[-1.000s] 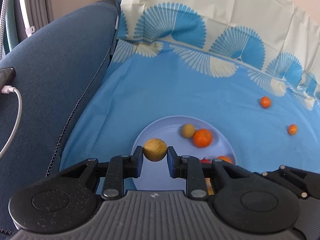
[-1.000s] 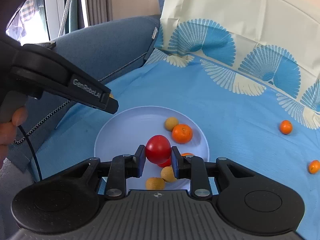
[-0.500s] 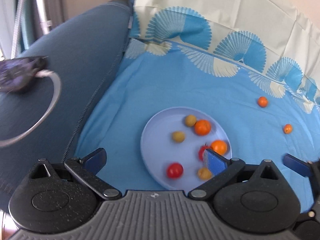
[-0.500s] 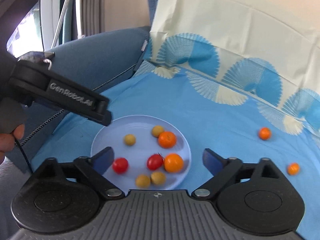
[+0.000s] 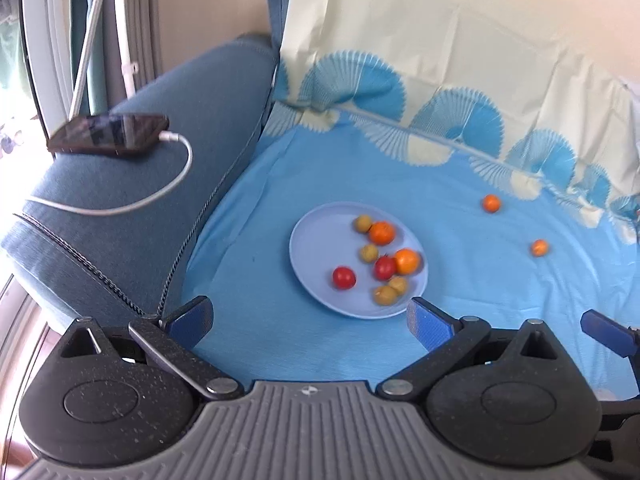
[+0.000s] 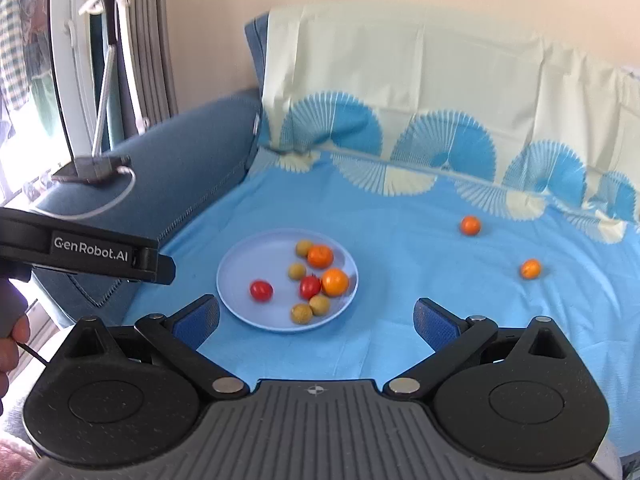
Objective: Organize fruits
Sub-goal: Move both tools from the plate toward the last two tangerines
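Note:
A pale blue plate [image 5: 320,240] [image 6: 248,268] lies on the blue cloth and holds several fruits: two red tomatoes, two oranges and small yellow-green ones. One red tomato [image 5: 344,277] [image 6: 261,290] sits apart at the plate's near left. Two small oranges [image 5: 491,203] [image 5: 539,247] lie loose on the cloth to the right. My left gripper [image 5: 308,320] hangs open and empty above the plate's near edge. My right gripper [image 6: 316,320] is also empty, its jaws still opening wide. The left gripper's body [image 6: 92,256] shows at the left of the right wrist view.
A blue sofa arm [image 5: 140,200] rises left of the cloth, with a phone [image 5: 108,134] and its white cable [image 5: 160,196] on top. A cream and blue patterned sheet [image 5: 440,60] covers the backrest behind.
Both grippers went from shut to open. The yellow-green fruit and the red tomato they held now lie on the plate. Both grippers rose and drew back from the plate.

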`<state>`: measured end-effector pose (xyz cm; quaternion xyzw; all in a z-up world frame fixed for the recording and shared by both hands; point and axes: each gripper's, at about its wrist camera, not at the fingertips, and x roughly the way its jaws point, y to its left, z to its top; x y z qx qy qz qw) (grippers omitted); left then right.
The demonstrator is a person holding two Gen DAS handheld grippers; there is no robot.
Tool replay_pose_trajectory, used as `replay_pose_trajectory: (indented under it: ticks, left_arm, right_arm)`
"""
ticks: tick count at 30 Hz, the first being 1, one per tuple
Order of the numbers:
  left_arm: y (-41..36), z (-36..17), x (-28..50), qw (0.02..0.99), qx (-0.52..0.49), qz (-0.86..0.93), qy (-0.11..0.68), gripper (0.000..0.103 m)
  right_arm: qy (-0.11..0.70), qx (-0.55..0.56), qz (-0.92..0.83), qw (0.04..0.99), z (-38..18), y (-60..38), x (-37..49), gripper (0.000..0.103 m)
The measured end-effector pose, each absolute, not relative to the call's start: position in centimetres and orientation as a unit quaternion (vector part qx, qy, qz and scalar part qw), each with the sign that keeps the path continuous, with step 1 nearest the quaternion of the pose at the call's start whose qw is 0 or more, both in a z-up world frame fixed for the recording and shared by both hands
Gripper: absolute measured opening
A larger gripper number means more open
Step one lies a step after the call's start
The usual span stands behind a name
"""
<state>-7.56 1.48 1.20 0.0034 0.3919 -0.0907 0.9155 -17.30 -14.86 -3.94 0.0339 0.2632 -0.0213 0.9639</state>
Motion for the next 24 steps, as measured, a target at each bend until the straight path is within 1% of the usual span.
replay_pose_trajectory:
  ticks: [9, 16, 24]
  left_arm:
    - [1.1, 4.0, -10.8, 0.932, 0.007, -0.105, 0.348, 0.103]
    - [1.3, 5.0, -11.5, 0.935, 0.002, -0.102, 0.339, 0.103]
    - [0.8, 4.5, -11.0, 0.932, 0.009, -0.102, 0.349, 0.103]
  right_arm:
    - [0.229, 0.021, -0.015, 0.973, -2.1, -13.9, -21.2, 0.102]
    - [0.212, 0.019, -0.020, 0.977, -1.2, -13.9, -22.5, 0.102]
    - [0.220, 0.031, -0.025, 0.975, -1.8, -14.4, -22.7, 0.102]
